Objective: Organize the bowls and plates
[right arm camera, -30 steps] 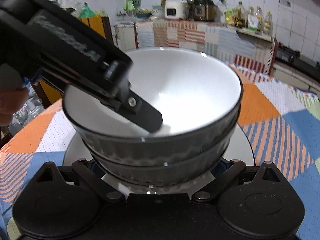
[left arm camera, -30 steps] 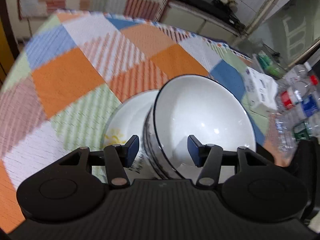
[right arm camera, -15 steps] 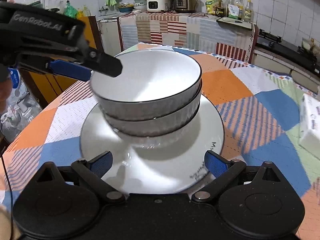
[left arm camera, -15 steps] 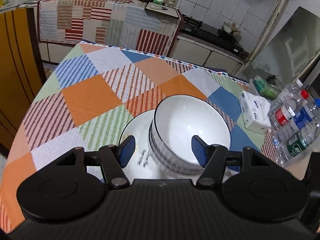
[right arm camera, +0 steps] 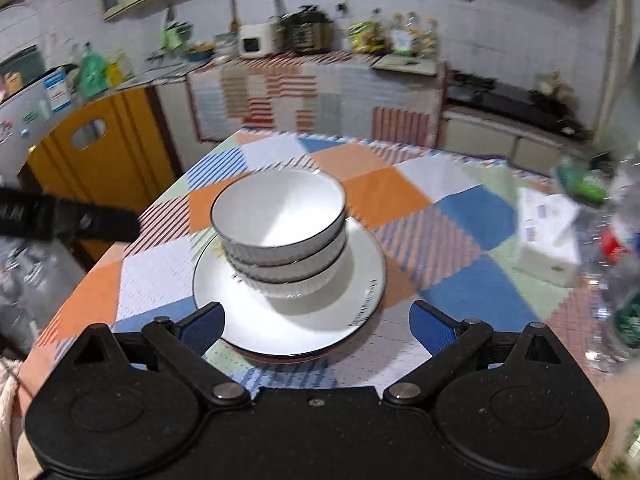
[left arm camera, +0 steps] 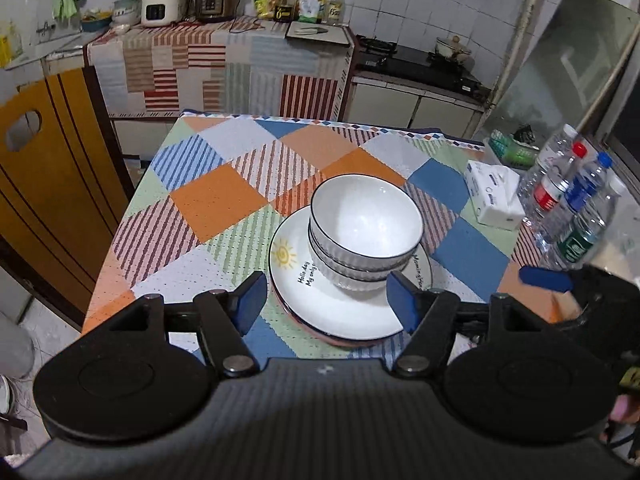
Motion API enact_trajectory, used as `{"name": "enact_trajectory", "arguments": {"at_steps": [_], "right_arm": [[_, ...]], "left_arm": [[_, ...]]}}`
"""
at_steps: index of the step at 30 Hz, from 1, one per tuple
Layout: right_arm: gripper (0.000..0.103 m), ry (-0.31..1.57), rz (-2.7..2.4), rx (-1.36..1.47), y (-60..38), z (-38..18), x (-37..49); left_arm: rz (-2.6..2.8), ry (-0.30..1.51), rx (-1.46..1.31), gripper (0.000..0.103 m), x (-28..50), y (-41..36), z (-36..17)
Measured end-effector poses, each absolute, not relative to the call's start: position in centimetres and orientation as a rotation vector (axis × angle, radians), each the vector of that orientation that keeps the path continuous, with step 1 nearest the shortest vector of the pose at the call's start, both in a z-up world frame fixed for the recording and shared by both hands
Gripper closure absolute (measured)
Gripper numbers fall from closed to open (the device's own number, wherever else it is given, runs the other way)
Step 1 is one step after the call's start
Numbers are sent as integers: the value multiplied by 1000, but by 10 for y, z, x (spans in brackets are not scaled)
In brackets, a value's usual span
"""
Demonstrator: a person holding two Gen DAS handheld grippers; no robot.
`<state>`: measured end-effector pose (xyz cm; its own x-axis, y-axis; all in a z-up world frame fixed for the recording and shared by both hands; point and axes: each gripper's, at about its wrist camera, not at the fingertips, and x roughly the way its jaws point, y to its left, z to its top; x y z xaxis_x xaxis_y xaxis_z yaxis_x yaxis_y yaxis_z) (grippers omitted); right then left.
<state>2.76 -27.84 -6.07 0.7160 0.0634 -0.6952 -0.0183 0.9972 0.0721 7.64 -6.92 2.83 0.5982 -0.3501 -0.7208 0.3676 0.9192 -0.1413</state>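
Observation:
Three nested white bowls (left arm camera: 366,226) (right arm camera: 280,216) with dark rims stand stacked on a white plate (left arm camera: 298,280) (right arm camera: 352,280) that bears a sun drawing and lettering. Another plate's pinkish edge shows beneath it. The stack rests mid-table on a checked cloth. My left gripper (left arm camera: 326,302) hovers above and short of the stack, its jaws opening with nothing between them. My right gripper (right arm camera: 316,326) also hangs back from the plate, open and empty. A finger of the right gripper (left arm camera: 544,279) shows in the left wrist view, and the left gripper's finger (right arm camera: 100,224) in the right wrist view.
A white tissue pack (left arm camera: 494,194) (right arm camera: 548,236) lies at the table's right side beside several plastic bottles (left arm camera: 572,208). An orange door (left arm camera: 48,184) stands left of the table. Counters with appliances and a stove (left arm camera: 416,62) line the far wall.
Both grippers have pulled back and up from the bowl stack, which now sits smaller in view. The left fingers left the top bowl's rim and spread wider; the right fingers came out from under the bowls.

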Motion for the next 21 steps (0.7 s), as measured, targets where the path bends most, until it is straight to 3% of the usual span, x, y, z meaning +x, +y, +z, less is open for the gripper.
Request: {"name": "enact_trajectory", "arguments": {"at_steps": [14,21], "right_arm": [[2,774,-141,43,-267,-23,-30],[2,756,-154,52,-260,-11,-48]], "left_arm": [[-347,767,63,28,37,-48,41],[-319,755,100,14,27,-36,44]]}}
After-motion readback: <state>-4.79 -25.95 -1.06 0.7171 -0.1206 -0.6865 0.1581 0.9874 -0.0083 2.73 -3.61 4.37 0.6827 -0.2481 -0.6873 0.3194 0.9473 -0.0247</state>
